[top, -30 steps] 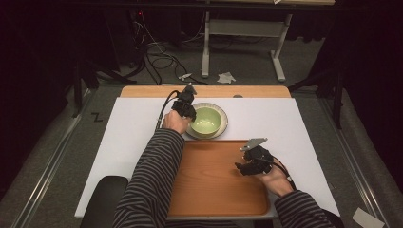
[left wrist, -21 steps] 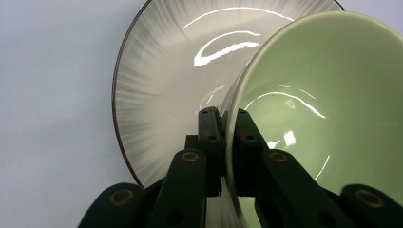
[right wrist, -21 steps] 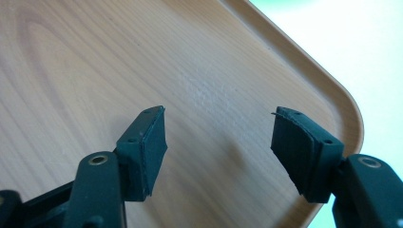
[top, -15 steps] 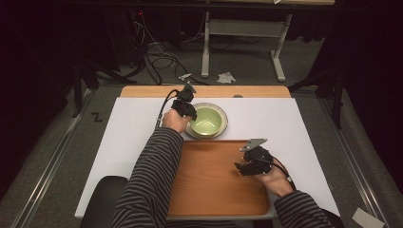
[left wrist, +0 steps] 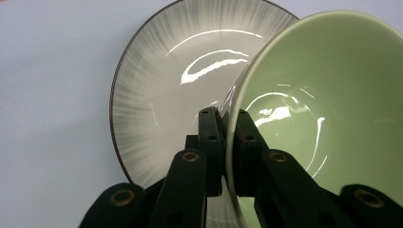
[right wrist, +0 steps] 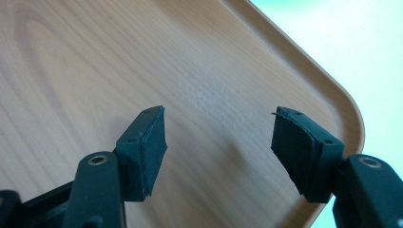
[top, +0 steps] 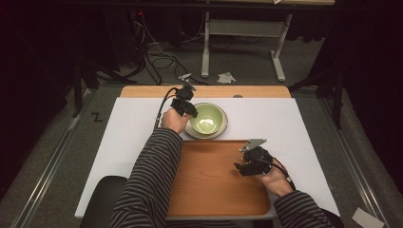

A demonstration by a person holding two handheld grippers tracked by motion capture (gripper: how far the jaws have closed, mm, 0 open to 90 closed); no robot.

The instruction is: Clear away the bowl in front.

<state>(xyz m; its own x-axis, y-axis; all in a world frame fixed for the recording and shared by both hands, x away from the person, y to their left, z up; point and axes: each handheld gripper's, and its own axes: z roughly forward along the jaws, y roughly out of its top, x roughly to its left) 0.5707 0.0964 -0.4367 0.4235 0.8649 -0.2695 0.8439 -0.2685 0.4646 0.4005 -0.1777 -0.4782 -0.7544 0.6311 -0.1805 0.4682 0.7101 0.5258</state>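
Two grippers are at work: the left gripper [top: 186, 107], at upper centre of the high view, has its jaws pinched shut on the rim of the green bowl [top: 207, 119]; the right gripper [top: 243, 167], at lower right, hangs spread wide with nothing between its jaws, just above the tray [top: 204, 190]. Compared with a second ago almost nothing has shifted; the bowl sits in the same spot on the plate [left wrist: 157, 90], and the right hand has only drifted a touch toward the frame's right edge; my reading is that the grasp is made and the lift toward the tray has not begun. In the left gripper view the bowl is smooth, glossy, pale green glaze with a thin rim, tilted against a round grey-white plate with fine radial streaks and a dark edge; both throw bright curved highlights. The tray is matt wood grain with a raised lip and rounded corners; the table [top: 128, 137] beneath is flat white.
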